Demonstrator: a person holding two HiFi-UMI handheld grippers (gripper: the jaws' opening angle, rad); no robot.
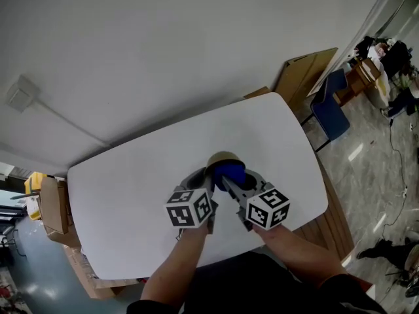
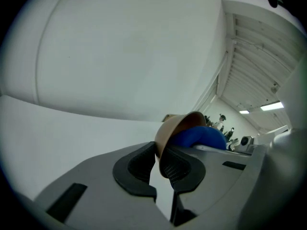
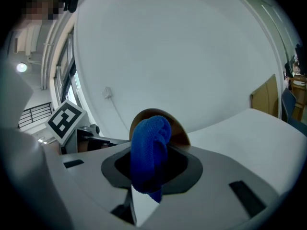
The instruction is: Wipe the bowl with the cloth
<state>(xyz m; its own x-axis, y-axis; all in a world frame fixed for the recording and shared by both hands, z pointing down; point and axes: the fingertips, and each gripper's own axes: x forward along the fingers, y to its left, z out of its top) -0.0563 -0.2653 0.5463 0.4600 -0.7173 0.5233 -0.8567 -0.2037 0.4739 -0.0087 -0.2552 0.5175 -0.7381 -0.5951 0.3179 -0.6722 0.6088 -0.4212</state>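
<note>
The light-brown round bowl (image 1: 222, 157) is plain, with no print. The deep-blue soft cloth (image 3: 149, 138) shows a fine woven grain and no pattern. The left hand-held gripper (image 2: 158, 157) and the right hand-held gripper (image 3: 151, 167) are pale grey with black pads (image 2: 134, 169). Each marker cube (image 1: 190, 208) carries black squares on white. The smooth rounded desk (image 1: 131, 188) is plain white.

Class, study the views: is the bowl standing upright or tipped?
Tipped. The left gripper pinches the rim of the bowl, and its opening faces sideways toward the blue cloth, not upward.
</note>
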